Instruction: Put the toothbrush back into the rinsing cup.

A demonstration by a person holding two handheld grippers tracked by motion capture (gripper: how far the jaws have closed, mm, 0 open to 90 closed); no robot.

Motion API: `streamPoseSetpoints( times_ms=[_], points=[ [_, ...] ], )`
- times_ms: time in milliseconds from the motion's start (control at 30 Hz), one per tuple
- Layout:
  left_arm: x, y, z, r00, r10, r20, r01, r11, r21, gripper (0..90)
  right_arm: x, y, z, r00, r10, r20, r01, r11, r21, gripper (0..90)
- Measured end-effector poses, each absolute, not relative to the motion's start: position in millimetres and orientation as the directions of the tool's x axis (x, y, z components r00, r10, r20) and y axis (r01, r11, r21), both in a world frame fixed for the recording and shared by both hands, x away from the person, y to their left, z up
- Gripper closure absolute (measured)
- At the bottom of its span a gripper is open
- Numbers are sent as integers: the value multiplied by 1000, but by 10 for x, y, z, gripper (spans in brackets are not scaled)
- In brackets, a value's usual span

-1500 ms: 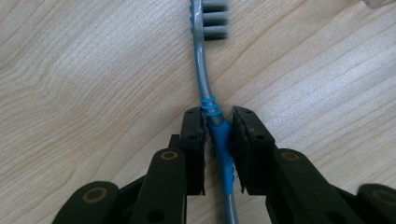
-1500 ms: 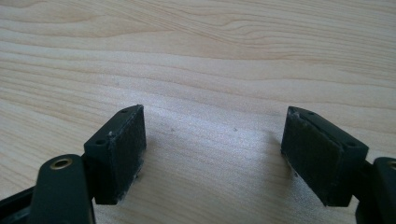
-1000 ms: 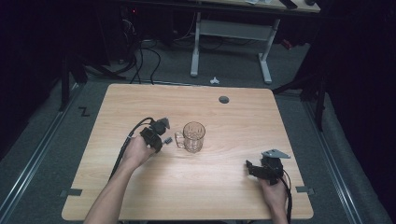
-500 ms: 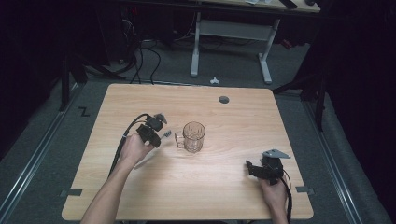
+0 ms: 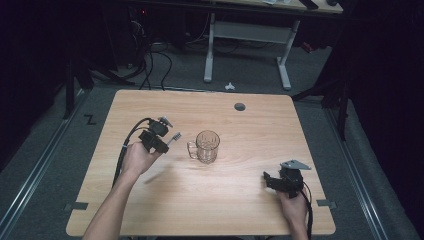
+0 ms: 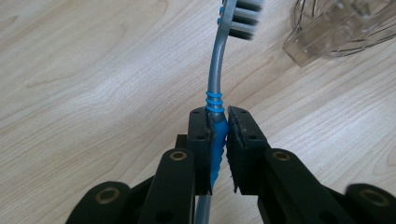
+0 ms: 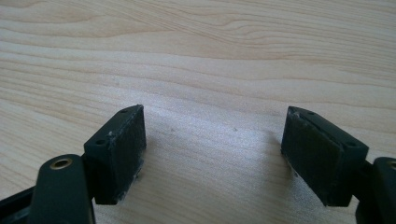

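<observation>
My left gripper (image 5: 159, 140) (image 6: 217, 128) is shut on a grey and blue toothbrush (image 6: 216, 79), which it grips by the blue ribbed part of the handle. The brush head (image 5: 176, 136) points toward a clear glass mug (image 5: 206, 146) standing at the table's middle; the mug's edge (image 6: 336, 28) lies just beyond the bristles in the left gripper view. My right gripper (image 5: 270, 180) (image 7: 212, 154) rests low over the table (image 5: 240, 200) at the front right. Its jaws stand wide apart with bare wood between them.
A round cable hole (image 5: 240, 106) sits near the table's far edge. Beyond the table is a dark floor with cables and a white desk frame (image 5: 245, 35). A small white object (image 5: 229, 86) lies on the floor behind the table.
My left hand has lifted and drawn back slightly to the left with the toothbrush in its jaws. The right gripper and the mug have not moved.
</observation>
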State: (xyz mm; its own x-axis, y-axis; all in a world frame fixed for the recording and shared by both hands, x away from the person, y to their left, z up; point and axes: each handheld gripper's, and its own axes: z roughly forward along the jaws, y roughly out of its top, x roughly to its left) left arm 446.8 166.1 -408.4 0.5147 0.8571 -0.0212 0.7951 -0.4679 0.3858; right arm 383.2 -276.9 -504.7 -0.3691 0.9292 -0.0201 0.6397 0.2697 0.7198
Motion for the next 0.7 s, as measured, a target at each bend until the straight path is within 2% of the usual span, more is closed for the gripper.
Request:
streamPoseSetpoints(
  times_ms=[700],
  points=[
    [4275,1635,-3871,535,844,-40,721,-432,542,802,3832,-2769,-5047,-369,929,-21,639,270,720,221]
  ],
)
